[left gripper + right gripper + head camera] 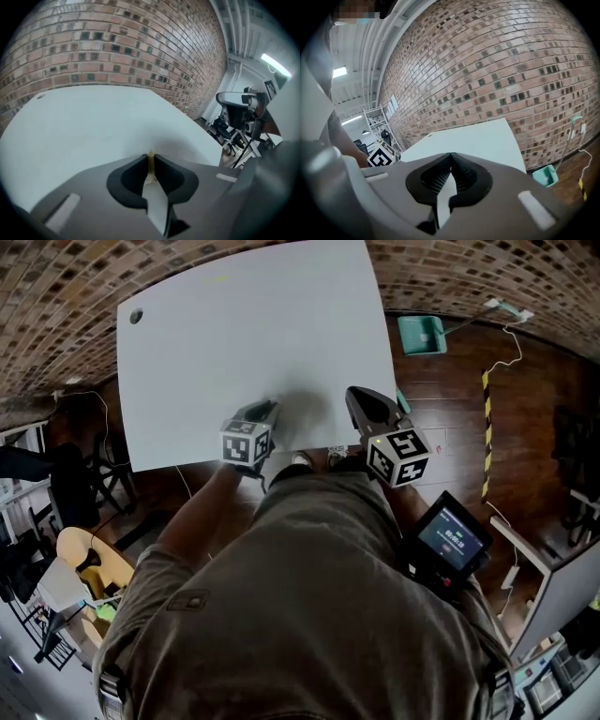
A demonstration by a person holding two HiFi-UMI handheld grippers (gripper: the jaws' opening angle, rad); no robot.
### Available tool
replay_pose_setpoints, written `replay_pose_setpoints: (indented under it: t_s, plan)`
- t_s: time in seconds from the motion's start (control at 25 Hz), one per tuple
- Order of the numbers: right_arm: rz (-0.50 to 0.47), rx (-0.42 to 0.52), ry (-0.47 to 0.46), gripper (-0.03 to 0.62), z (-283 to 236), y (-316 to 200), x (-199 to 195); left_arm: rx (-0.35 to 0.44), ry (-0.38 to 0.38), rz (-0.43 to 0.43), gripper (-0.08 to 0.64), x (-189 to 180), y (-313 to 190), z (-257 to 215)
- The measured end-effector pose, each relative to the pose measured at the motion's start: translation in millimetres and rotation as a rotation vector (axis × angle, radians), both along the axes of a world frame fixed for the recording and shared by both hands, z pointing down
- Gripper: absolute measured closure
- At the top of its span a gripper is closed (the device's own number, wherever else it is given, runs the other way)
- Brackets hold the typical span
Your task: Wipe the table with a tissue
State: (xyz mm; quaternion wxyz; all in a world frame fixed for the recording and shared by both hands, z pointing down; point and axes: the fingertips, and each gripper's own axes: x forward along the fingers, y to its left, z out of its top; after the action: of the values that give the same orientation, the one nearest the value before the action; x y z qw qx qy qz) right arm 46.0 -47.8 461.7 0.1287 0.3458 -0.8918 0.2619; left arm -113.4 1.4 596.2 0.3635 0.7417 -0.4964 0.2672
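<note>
We look for the tissue first, and we cannot find a plain one anywhere on the table [253, 334]. The only thing that could be it is a thin yellow scrap [150, 165] squeezed between the tips of the left tongs [150, 155]. It is too small for us to say if it is tissue or something else. So the left tongs are clenched on that scrap. The right tongs [450, 155] are closed too, tip against tip, with nothing in them.

Both tongs hang over the near edge of the table, close to our body. They are near each other but apart. The table top is white, and we see no spill or crumbs on it. There is only a small dark spot [137, 316] by the far left corner. A green tray [422, 334] lies on the wooden floor past the right side of the table.

We think no wiping is going on at this moment. It may be about to start or be all done, and we cannot tell which. If it is about to start, the next move needs a real tissue. We would have to find one, open the tongs, pinch it, and press it flat. Tissue is soft and thin, so we should push gently or it may tear.
</note>
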Motion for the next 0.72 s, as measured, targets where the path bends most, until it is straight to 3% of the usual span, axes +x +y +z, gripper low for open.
replay_pose_setpoints:
  t_s: [0.4, 0.72]
  plan:
    - [-0.085, 0.002, -0.004, 0.578, -2.1, 4.7, -38.9, 0.008, -0.059, -0.204, 0.515, -93.1, 12.1, -1.4]
    - [-0.052, 0.009, 0.006, 0.578, -3.5, 6.6, -28.5, 0.015, -0.055, -0.181, 0.517, -80.8, 5.0, -0.1]
